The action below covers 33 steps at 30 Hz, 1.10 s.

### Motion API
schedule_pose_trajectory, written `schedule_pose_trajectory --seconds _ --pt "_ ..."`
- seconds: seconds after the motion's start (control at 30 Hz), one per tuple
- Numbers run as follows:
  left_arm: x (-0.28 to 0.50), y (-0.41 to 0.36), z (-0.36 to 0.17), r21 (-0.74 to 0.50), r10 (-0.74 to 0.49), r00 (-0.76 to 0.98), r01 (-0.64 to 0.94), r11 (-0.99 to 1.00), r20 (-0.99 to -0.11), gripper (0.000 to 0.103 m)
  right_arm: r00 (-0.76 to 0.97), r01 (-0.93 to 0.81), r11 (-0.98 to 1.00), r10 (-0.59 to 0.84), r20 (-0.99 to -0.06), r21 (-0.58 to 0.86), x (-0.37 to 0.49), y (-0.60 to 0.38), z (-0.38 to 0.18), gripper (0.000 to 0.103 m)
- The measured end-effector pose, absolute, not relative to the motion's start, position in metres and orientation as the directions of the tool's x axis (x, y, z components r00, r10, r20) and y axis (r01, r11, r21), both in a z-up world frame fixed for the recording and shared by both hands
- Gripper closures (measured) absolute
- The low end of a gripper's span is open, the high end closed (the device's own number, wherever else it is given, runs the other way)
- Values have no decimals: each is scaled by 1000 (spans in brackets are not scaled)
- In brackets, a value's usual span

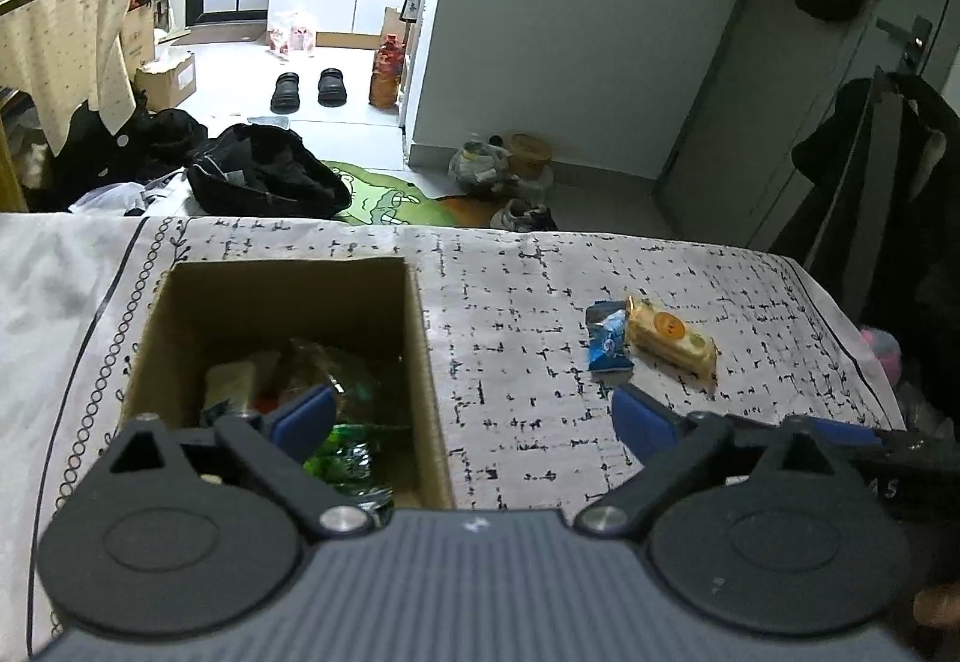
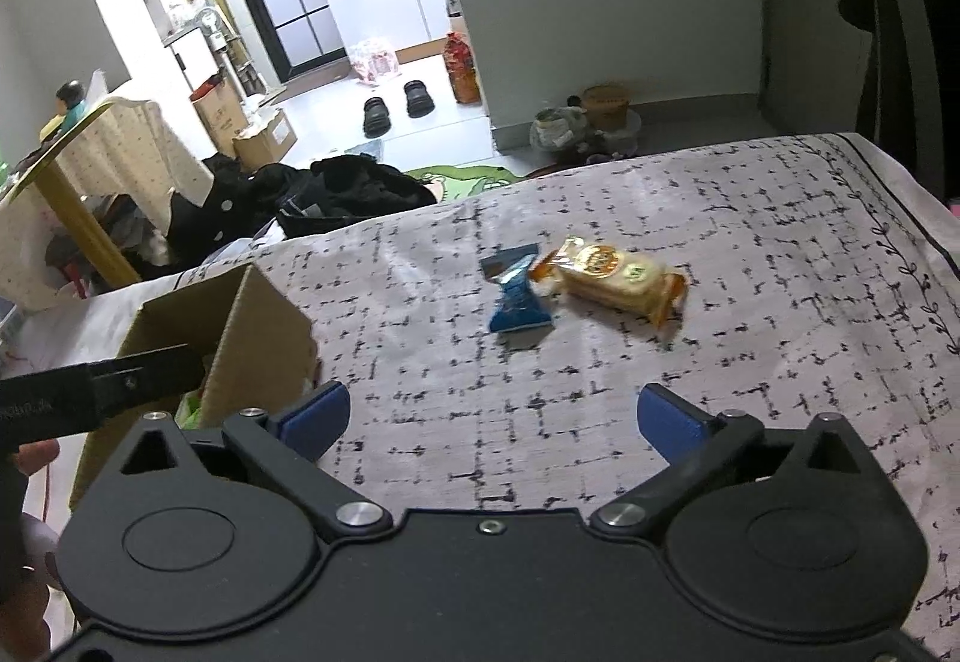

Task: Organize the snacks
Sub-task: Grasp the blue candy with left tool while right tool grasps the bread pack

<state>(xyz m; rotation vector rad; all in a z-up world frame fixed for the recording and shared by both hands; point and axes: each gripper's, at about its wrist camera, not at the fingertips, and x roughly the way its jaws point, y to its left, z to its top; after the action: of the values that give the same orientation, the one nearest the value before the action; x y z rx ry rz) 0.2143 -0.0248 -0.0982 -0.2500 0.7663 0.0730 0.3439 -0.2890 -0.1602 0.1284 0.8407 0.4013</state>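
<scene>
Both my grippers, left (image 1: 474,416) and right (image 2: 492,416), gape wide, empty; bare cloth (image 2: 750,254) around blue packet (image 2: 516,296) touching yellow cake pack (image 2: 612,275); box (image 1: 420,338) open.

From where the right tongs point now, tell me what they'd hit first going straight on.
Probably the patterned cloth itself, short of the snacks. Beyond that in line lie the blue wrapper and the yellow biscuit pack. The right tongs are open and empty; depth is uncertain.

Cloth (image 2: 600,362): pale grey w/ black broken grid. Box (image 1: 420,362): brown cardboard, green wrapper (image 1: 342,452) inside. At 2 o'clock from box: blue packet (image 1: 607,341), yellow-orange packet (image 1: 669,339). Gripper pads (image 2: 315,413): blue.
</scene>
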Motion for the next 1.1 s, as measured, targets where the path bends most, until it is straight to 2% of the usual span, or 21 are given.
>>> schedule_pose_trajectory --seconds 0.07,0.67,0.93,1.1 --pt "219 -29 -99 -188 -27 715 -146 971 -698 0 600 -285 920 391 -699 270 346 -295 -161 0" --pt "264 -67 -94 -199 -84 731 -73 977 -677 0 657 -256 934 356 -665 247 374 -340 -165 0" --pt "299 -82 -112 -225 -114 711 -63 972 -694 1 659 -273 930 368 -656 248 398 -345 -173 0" --pt "317 -90 -131 -221 -99 705 -84 972 -702 5 653 -277 935 352 -671 220 411 -342 -185 0"
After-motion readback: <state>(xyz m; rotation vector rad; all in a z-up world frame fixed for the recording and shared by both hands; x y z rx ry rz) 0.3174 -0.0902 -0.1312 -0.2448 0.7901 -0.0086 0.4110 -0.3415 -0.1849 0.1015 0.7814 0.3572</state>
